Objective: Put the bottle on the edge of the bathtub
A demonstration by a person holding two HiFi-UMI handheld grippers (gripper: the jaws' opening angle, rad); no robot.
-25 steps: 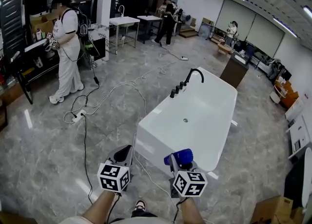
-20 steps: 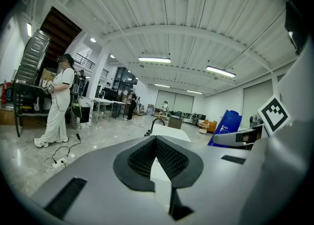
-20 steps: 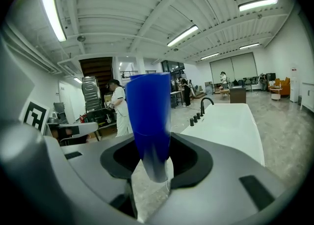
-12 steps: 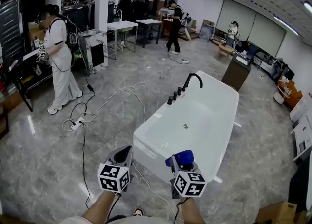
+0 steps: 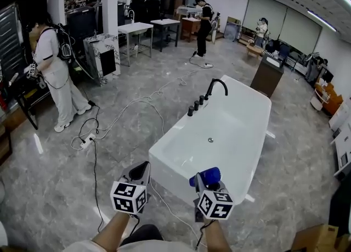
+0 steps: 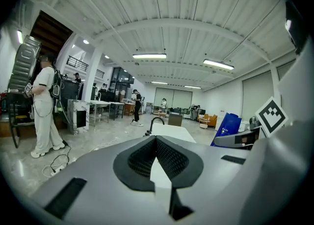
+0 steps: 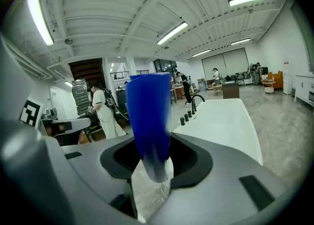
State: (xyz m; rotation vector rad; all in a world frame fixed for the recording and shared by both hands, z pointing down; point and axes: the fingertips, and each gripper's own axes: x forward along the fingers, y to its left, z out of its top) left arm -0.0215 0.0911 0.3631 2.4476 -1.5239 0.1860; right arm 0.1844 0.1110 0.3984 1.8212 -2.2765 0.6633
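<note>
Now | right gripper [image 7: 153, 167] jaws clamp blue bottle [image 5: 208, 175] (near bathtub [image 5: 164, 160]) | left gripper [image 6: 156, 141] jaws closed

Blue bottle [image 7: 148, 116] in right tool [image 7: 156, 166]; bathtub [image 7: 226, 121] ahead

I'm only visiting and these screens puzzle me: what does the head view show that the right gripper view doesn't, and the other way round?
Only the head view: the cables trailing over the floor, the bathtub's drain and the wearer's forearms.
Only the right gripper view: the ceiling lights and a close look at the right gripper, its jaws clamped on the blue bottle.
Both: that bottle, the white bathtub, its black faucet and a person in white.
</note>
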